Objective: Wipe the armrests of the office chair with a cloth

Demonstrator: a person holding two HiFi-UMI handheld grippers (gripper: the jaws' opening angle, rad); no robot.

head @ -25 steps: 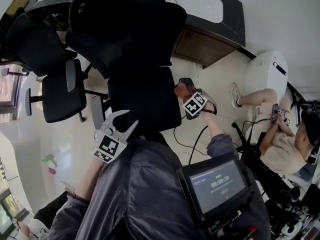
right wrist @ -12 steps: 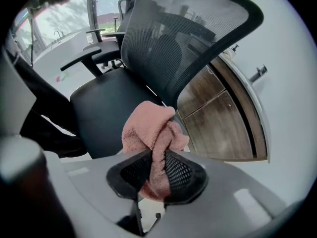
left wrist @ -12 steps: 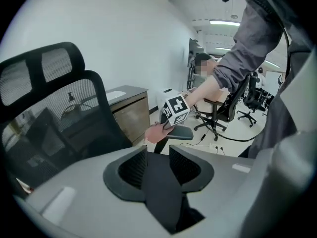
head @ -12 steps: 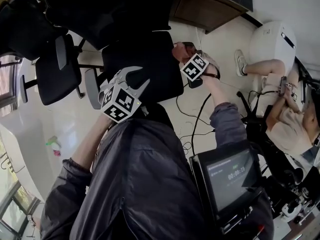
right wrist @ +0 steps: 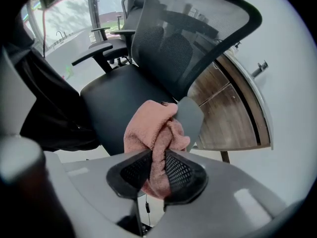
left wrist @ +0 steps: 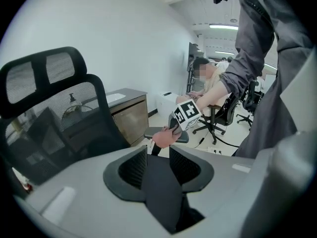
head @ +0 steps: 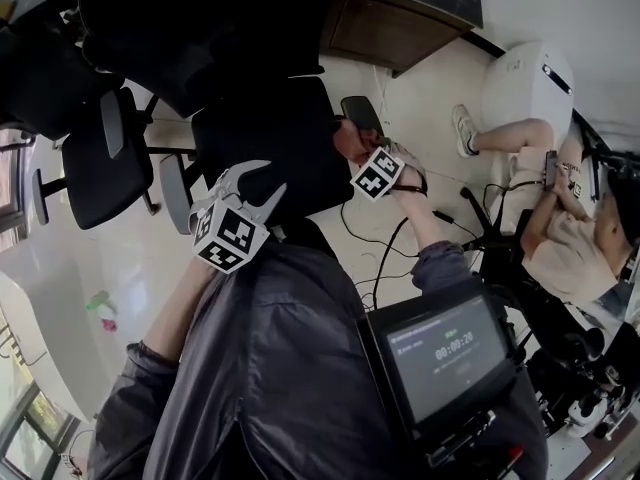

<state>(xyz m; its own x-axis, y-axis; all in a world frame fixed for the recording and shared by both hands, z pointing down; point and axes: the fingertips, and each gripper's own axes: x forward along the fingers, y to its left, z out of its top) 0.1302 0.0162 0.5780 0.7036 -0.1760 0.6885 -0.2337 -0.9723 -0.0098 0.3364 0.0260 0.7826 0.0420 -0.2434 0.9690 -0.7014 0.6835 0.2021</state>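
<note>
Right gripper view: right tongs (right wrist: 156, 166) clamp pink cloth (right wrist: 150, 128) against grey armrest (right wrist: 190, 116) | left tongs (left wrist: 157, 153) spread apart, empty | step: likely wiping this armrest | next: sweep cloth along the pad

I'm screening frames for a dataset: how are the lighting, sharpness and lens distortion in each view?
Head view: strong barrel bending, the office chair almost pure black against a bright pale floor. Left gripper view: round fisheye frame with black corners, edges soft. Right gripper view: the pink cloth is sharp, the window behind is washed out.
</note>
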